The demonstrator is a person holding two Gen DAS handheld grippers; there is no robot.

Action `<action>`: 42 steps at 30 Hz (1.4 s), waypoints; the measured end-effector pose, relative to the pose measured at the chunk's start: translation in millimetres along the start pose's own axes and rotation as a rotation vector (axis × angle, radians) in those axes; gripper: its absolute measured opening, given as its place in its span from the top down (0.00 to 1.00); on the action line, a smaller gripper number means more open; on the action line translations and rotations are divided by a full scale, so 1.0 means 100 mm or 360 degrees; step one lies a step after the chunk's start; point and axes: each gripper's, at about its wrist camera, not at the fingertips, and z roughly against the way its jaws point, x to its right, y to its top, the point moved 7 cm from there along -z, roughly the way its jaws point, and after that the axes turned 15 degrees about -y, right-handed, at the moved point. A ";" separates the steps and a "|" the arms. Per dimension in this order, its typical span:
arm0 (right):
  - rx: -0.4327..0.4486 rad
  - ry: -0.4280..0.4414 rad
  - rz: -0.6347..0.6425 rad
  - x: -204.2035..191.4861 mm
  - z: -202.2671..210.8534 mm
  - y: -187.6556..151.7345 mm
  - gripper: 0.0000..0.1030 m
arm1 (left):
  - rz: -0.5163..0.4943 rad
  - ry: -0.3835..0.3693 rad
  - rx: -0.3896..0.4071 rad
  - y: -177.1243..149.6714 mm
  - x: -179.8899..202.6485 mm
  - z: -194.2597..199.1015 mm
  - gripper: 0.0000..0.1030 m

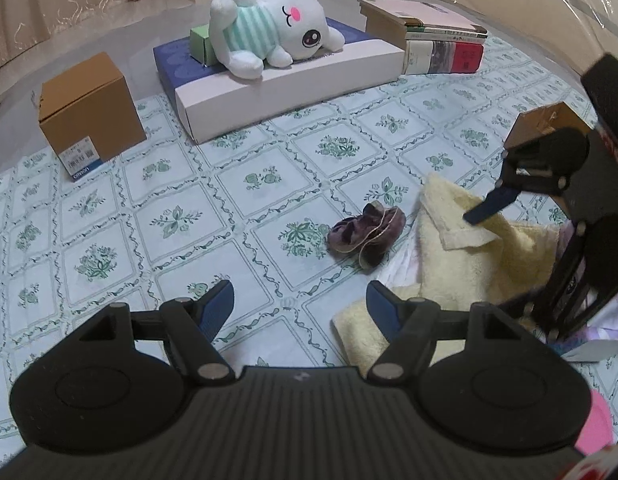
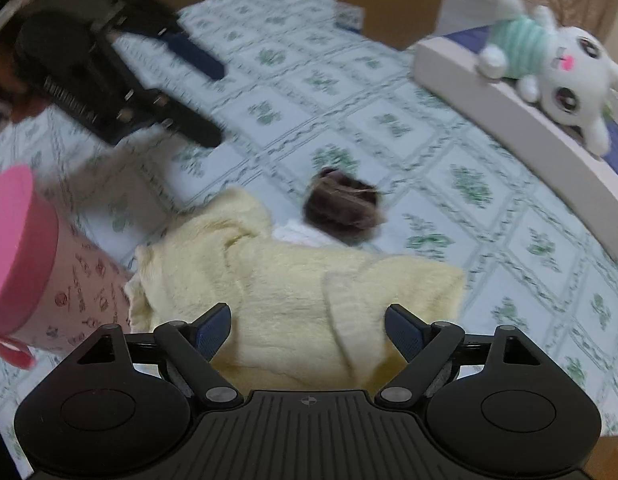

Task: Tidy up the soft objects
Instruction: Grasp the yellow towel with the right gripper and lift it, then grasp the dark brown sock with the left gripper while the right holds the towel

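Note:
A pale yellow towel lies crumpled on the patterned cloth at the right; in the right wrist view the towel fills the middle foreground. A small dark purple fabric piece lies just left of it, also in the right wrist view. A white plush bear in a striped shirt lies on a flat box at the back, also in the right wrist view. My left gripper is open and empty over the cloth. My right gripper is open over the towel's near edge, holding nothing.
A brown carton stands at the left. The plush rests on a long blue and white box. Stacked books sit at the back right. A pink patterned round container stands left of the towel. A white cloth shows under the towel.

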 end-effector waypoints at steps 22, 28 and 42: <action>0.0359 -0.0442 -0.0233 0.66 1.11 0.30 0.88 | -0.0002 0.0018 0.0034 0.18 0.05 0.11 0.32; 0.0494 -0.0602 -0.0403 1.01 1.48 0.39 0.88 | 0.0000 0.0015 0.0052 0.26 0.08 0.11 0.32; 0.0463 -0.0737 -0.0615 1.51 1.34 0.12 0.88 | -0.0129 -0.0050 -0.0092 0.43 0.18 -0.51 0.32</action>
